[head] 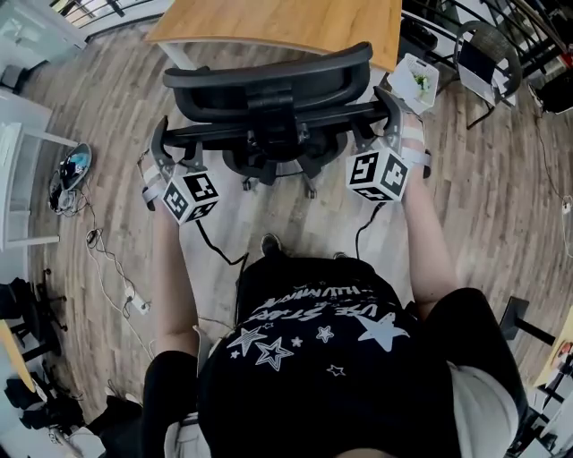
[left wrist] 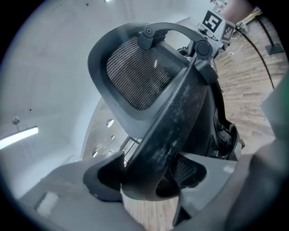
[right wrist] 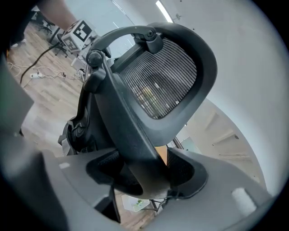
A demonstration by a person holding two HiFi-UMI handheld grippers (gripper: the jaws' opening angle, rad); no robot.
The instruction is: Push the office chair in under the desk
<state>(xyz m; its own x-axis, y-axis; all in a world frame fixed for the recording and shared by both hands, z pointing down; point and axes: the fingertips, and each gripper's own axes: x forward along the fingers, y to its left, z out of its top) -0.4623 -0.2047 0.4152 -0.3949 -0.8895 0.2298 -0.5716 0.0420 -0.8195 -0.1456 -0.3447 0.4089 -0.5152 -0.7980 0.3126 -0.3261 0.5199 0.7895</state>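
The black office chair [head: 269,85] stands with its back to me, its headrest just short of the wooden desk [head: 286,22]. My left gripper [head: 161,154] is shut on the left edge of the chair's back frame [left wrist: 180,113]; the bar fills the gap between the pads. My right gripper [head: 395,114] is shut on the right edge of the same frame [right wrist: 126,122]. The mesh headrest [left wrist: 135,72] rises beyond the left gripper [left wrist: 149,176], and the mesh headrest [right wrist: 158,85] shows the same way past the right gripper [right wrist: 144,173]. The seat is hidden below the backrest.
A small white box with green print [head: 417,82] sits by the desk's right corner. Another dark chair [head: 483,54] stands at the far right. Cables and a power strip [head: 116,277] trail over the wood floor on the left, next to white furniture [head: 22,179].
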